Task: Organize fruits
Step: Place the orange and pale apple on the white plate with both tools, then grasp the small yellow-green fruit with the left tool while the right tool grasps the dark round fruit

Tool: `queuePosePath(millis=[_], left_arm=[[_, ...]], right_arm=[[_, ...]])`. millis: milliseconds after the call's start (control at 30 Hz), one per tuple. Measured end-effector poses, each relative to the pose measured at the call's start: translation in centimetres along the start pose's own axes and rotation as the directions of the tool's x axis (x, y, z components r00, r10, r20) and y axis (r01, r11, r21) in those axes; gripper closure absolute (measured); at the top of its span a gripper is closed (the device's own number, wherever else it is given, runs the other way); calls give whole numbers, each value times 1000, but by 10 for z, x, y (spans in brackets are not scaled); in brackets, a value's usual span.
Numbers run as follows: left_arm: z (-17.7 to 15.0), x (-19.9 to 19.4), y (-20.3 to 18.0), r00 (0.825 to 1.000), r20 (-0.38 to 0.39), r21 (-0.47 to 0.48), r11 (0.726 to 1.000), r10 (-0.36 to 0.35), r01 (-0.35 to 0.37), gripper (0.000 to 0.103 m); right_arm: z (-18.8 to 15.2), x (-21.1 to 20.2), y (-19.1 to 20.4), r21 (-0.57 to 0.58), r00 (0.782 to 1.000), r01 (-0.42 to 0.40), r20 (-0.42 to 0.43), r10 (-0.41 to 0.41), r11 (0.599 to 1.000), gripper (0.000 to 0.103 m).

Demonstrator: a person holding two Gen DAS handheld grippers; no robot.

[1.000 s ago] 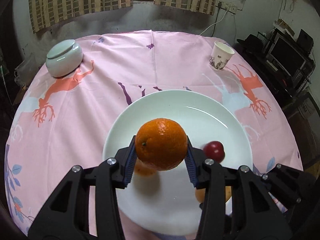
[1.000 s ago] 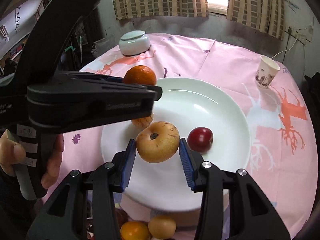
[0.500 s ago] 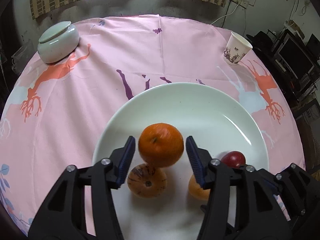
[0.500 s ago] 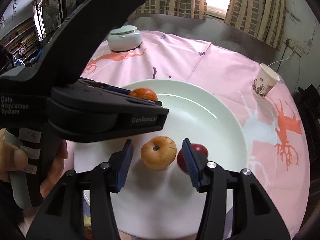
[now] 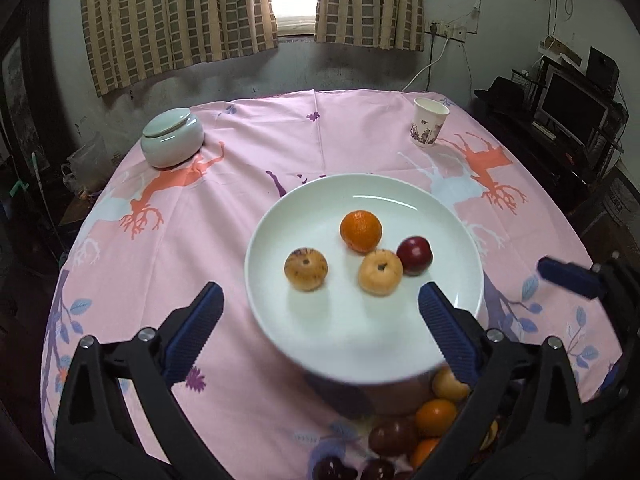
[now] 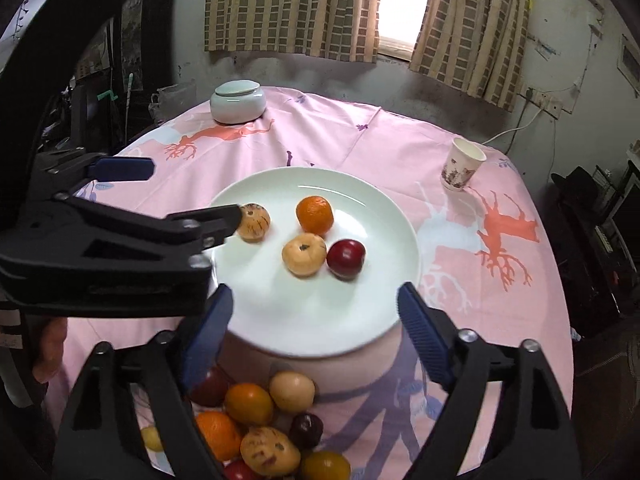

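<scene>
A: What sits on the white plate?

B: Four fruits. An orange at the back, a tan fruit just in front of it, touching a dark red plum on its right, and a speckled tan fruit apart on the left.

A: And the grippers?

B: The left gripper hangs above the plate's near rim, jaws spread wide, holding nothing. The right gripper is likewise spread wide and empty.

A: Anything in the way?

B: From the right wrist camera, the left gripper's black body covers the plate's left edge and part of the speckled fruit.

A: More fruit?

B: A loose pile of fruit lies on the pink tablecloth near the plate's front edge.

A: Elsewhere?

B: A lidded pale jar far left, a paper cup far right, well apart from the plate.
</scene>
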State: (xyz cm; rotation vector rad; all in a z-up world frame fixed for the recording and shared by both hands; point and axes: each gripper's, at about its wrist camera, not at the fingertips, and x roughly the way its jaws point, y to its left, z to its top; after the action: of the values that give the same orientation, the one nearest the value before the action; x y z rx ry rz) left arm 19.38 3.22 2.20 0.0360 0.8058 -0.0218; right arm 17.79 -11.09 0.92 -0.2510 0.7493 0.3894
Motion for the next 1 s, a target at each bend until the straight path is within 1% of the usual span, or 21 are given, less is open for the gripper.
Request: queuePosePath(millis=[33, 100, 200, 333, 400, 467, 533, 667, 800, 867, 900, 933, 967, 1000], left_arm=[[-13, -10, -2, 1000, 7, 11, 1000, 10, -10, 2], [-42, -27, -5, 1000, 10, 31, 999, 29, -29, 2], [-85, -48, -7, 1000, 16, 41, 999, 27, -27, 2], [-133, -62, -3, 1000, 13, -5, 1000, -11, 11, 2], [-149, -62, -2, 1000, -6, -23, 999, -31, 31, 2], [-160, -60, -2, 999, -24, -29, 999, -36, 35, 2], [-166, -58, -1, 999, -40, -34, 999, -33, 32, 2], [-175, -55, 1, 998, -60, -37, 999, -20, 18, 2], [-183, -52, 2, 996, -86, -34, 999, -11, 8, 2], [-185, -50, 0, 995, -95, -29, 1000, -13, 10, 2], [-186, -49, -1, 995, -98, -27, 1000, -15, 12, 2], [-187, -49, -2, 995, -101, -24, 1000, -17, 15, 2], [-187, -49, -3, 995, -102, -20, 1000, -19, 17, 2], [-187, -49, -4, 994, -104, -16, 1000, -20, 18, 2]], right_arm=[[-10, -11, -1, 10, 1000, 12, 15, -13, 1000, 3], [-34, -30, -4, 29, 999, 28, 20, -28, 999, 2], [-71, -51, -6, 60, 999, 40, -16, -39, 997, 2], [-125, -68, -2, 100, 997, 63, -47, -58, 993, 2], [-142, -67, 0, 130, 996, 55, -70, -47, 990, 2], [-154, -61, 2, 154, 995, 37, -96, -22, 987, 2], [-158, -55, 1, 167, 994, 36, -111, -18, 985, 2], [-163, -44, -5, 191, 992, 63, -116, -42, 979, 2], [-168, -31, -12, 193, 984, 128, -147, -100, 973, 2], [-170, -27, -15, 195, 983, 128, -151, -99, 972, 2], [-170, -24, -16, 201, 986, 109, -149, -80, 973, 2], [-171, -22, -17, 206, 988, 88, -146, -58, 974, 11], [-170, -19, -17, 213, 989, 59, -145, -28, 975, 26], [-170, -15, -17, 218, 989, 41, -147, -8, 975, 34]])
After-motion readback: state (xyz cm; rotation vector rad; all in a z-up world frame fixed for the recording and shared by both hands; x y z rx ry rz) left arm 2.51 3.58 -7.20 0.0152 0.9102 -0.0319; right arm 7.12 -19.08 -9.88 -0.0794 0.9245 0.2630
